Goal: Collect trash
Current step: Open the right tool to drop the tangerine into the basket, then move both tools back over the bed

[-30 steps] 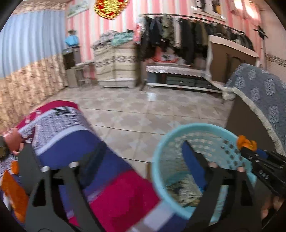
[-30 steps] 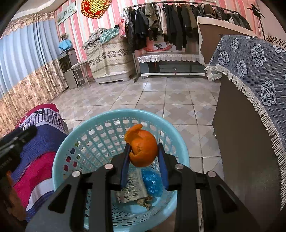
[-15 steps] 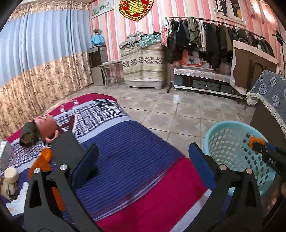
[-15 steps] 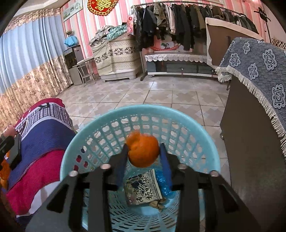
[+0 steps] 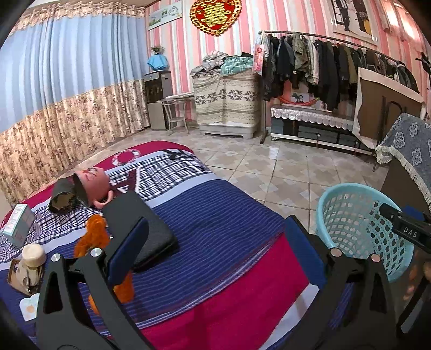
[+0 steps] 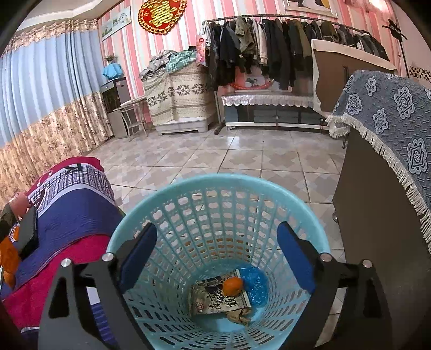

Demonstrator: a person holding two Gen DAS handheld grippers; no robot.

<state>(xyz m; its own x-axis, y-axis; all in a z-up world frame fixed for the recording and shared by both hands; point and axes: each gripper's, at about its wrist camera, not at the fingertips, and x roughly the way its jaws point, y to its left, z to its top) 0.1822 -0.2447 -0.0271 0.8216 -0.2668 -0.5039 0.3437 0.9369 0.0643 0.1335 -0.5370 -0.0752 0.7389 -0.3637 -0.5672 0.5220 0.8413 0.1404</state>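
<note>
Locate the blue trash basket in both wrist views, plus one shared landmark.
Left wrist: blue trash basket at right edge, beside the bed.
Right wrist: same basket bottom centre, seen from above, open right gripper over it.
Shared landmark: red-gold wall ornament.

My left camera rides above the striped blanket [image 5: 215, 242], looking forward and slightly down across it, with the blue basket [image 5: 336, 193] off to the right. My right camera sits directly over that basket [image 6: 188, 185], close in, peering down into its bottom. Both views face the clothes rack [image 5: 336, 62] on the far wall, and both catch basket, blanket and tiled floor [image 6: 229, 158].
</note>
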